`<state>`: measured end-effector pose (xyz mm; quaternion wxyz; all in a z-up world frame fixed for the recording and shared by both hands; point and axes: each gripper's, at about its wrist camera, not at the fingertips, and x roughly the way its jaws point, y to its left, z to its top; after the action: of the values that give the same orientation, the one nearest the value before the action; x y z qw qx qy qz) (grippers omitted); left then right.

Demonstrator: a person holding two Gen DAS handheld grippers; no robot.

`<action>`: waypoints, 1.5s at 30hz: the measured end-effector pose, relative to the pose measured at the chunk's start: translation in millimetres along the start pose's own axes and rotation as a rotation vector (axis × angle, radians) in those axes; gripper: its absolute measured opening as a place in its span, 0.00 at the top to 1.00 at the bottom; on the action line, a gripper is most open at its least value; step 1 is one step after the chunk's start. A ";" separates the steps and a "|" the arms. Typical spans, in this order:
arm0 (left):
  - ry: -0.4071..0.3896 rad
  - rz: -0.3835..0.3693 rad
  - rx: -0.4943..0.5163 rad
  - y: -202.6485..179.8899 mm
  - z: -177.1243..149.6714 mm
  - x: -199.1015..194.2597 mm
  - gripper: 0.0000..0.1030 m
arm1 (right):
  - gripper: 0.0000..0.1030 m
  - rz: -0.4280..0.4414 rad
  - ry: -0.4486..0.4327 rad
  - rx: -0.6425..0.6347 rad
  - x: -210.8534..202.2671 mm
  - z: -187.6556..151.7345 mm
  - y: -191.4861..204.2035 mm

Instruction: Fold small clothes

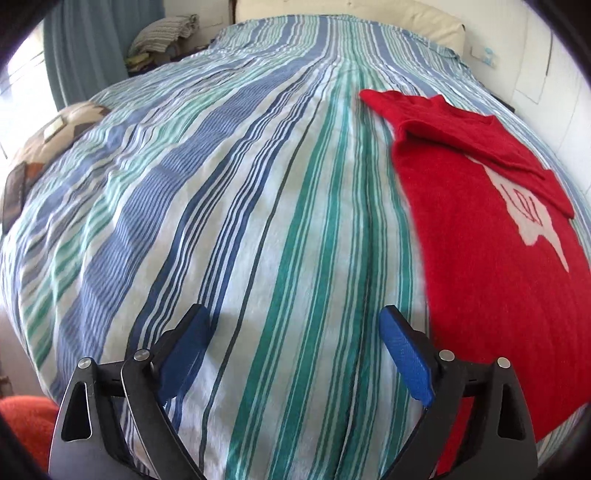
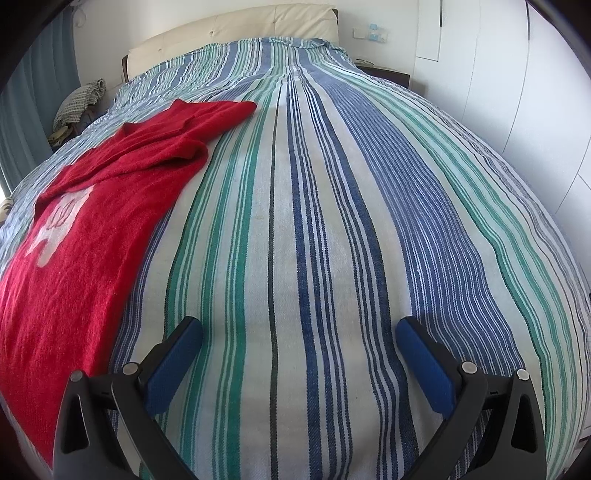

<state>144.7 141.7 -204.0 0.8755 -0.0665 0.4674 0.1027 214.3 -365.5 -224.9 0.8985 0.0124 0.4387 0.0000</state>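
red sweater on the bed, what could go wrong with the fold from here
The red sweater has its sleeves folded across the chest, and the upper sleeve looks bunched at its end; another fold may trap that lump. Both the left claw and the right claw are open over bare striped bedspread, so a grab could pinch the cover along with the knit.

Sweater lies flat on bedspread, one sleeve folded across its chest. Headboard behind bedspread. Left gripper over bare bedspread just left of sweater; right gripper over bare bedspread right of sweater.
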 end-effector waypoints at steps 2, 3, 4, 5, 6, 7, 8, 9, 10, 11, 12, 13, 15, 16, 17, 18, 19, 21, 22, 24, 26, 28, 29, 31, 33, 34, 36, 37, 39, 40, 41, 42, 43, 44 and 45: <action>0.003 -0.021 -0.024 6.7 0.3 0.5 0.07 | 0.00 -0.003 -0.005 0.001 -0.4 -0.8 0.2; 0.012 -0.031 -0.025 8.2 2.0 1.7 0.06 | 0.00 -0.003 -0.007 0.002 -0.7 -1.0 0.1; 0.020 -0.039 -0.022 9.4 3.0 3.5 0.06 | 0.00 -0.003 -0.008 0.003 -0.7 -1.2 0.0; 0.022 -0.046 -0.021 11.3 1.6 3.7 0.05 | 0.00 -0.003 -0.009 0.004 -0.9 -1.5 -0.1; 0.024 -0.055 -0.027 13.1 0.6 4.4 0.05 | 0.00 -0.004 -0.009 0.004 -0.9 -1.6 0.0; 0.029 -0.062 -0.035 14.5 0.5 5.2 0.04 | 0.00 -0.005 -0.010 0.004 -1.2 -2.1 0.1; 0.035 -0.066 -0.041 15.1 1.3 6.2 0.04 | 0.00 -0.007 -0.011 0.005 -2.6 -3.6 0.4; 0.039 -0.067 -0.041 14.7 1.0 6.8 0.03 | 0.00 -0.008 -0.012 0.006 -3.0 -3.9 0.3; 0.041 -0.066 -0.038 14.0 0.4 7.1 0.03 | 0.00 -0.009 -0.014 0.005 -3.4 -4.7 0.4; 0.042 -0.063 -0.035 13.0 0.1 7.7 0.02 | 0.00 -0.010 -0.015 0.005 -3.8 -5.2 0.2; 0.043 -0.059 -0.031 12.0 0.1 8.1 0.02 | 0.00 -0.009 -0.017 0.006 -4.1 -5.5 -0.2; 0.043 -0.055 -0.029 11.1 0.0 8.3 0.02 | 0.00 -0.007 -0.017 0.007 -4.3 -5.6 -0.6; 0.045 -0.052 -0.025 10.5 -0.4 8.5 0.01 | 0.00 -0.003 -0.017 0.008 -4.1 -5.4 -1.9; 0.045 -0.052 -0.024 10.6 -0.4 8.7 0.01 | 0.00 -0.001 -0.018 0.009 -4.1 -5.7 -2.0; 0.045 -0.051 -0.023 10.4 -0.6 9.0 0.01 | 0.00 0.001 -0.020 0.010 -4.3 -6.0 -2.2; 0.045 -0.049 -0.022 10.2 -0.8 9.4 0.01 | 0.00 0.002 -0.021 0.011 -4.4 -6.2 -2.4; 0.044 -0.046 -0.019 9.7 -1.1 9.7 0.01 | 0.00 0.004 -0.022 0.011 -4.3 -6.4 -2.7; 0.042 -0.036 -0.011 7.5 -1.7 10.5 0.01 | 0.00 0.006 -0.024 0.012 -4.1 -6.2 -2.8; 0.041 -0.031 -0.007 6.7 -1.9 10.8 0.01 | 0.00 0.007 -0.024 0.012 -4.3 -6.6 -3.0; 0.040 -0.026 -0.005 5.6 -2.2 10.9 0.00 | 0.00 0.008 -0.024 0.013 -4.3 -6.6 -3.2; 0.040 -0.027 -0.007 6.0 -2.5 10.8 0.00 | 0.00 0.007 -0.024 0.013 -4.3 -6.6 -3.1; 0.037 -0.029 -0.008 6.5 -3.0 10.4 0.00 | 0.00 0.007 -0.024 0.012 -4.4 -6.6 -3.2; 0.035 -0.030 -0.007 6.8 -3.4 10.3 0.00 | 0.00 0.007 -0.024 0.013 -4.3 -6.6 -3.2; 0.034 -0.027 -0.008 6.3 -3.7 10.3 0.00 | 0.00 0.007 -0.024 0.013 -4.3 -6.6 -3.1; 0.033 -0.027 -0.008 6.2 -3.5 10.4 0.00 | 0.00 0.007 -0.024 0.013 -4.3 -6.7 -3.1; 0.034 -0.027 -0.008 6.3 -3.5 10.4 0.00 | 0.00 0.007 -0.024 0.013 -4.3 -6.7 -3.1; 0.035 -0.025 -0.009 5.8 -3.3 10.5 0.00 | 0.00 0.007 -0.024 0.012 -4.4 -6.7 -3.1; 0.035 -0.026 -0.008 5.8 -3.3 10.5 0.00 | 0.00 0.007 -0.024 0.012 -4.3 -6.7 -3.0; 0.035 -0.025 -0.006 5.7 -3.5 10.7 0.00 | 0.00 0.007 -0.024 0.012 -4.4 -6.7 -3.0; 0.035 -0.025 -0.006 5.5 -3.5 10.7 0.00 | 0.00 0.006 -0.024 0.012 -4.4 -6.7 -3.0; 0.035 -0.024 -0.005 5.4 -3.6 10.8 0.00 | 0.00 0.006 -0.024 0.012 -4.4 -6.7 -3.0; 0.035 -0.024 -0.005 5.3 -3.7 10.9 0.00 | 0.00 0.007 -0.024 0.012 -4.4 -6.7 -3.0; 0.036 -0.023 -0.004 5.1 -3.8 11.1 0.00 | 0.00 0.006 -0.024 0.012 -4.3 -6.7 -3.0; 0.036 -0.022 -0.004 5.0 -3.9 11.2 0.00 | 0.00 0.006 -0.024 0.012 -4.4 -6.8 -3.1; 0.036 -0.022 -0.003 4.9 -4.1 11.4 0.00 | 0.00 0.006 -0.024 0.012 -4.4 -6.8 -3.2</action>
<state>146.5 147.0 -215.8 0.8679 -0.0748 0.4822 0.0927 206.2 -368.6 -225.7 0.9036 0.0192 0.4279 0.0000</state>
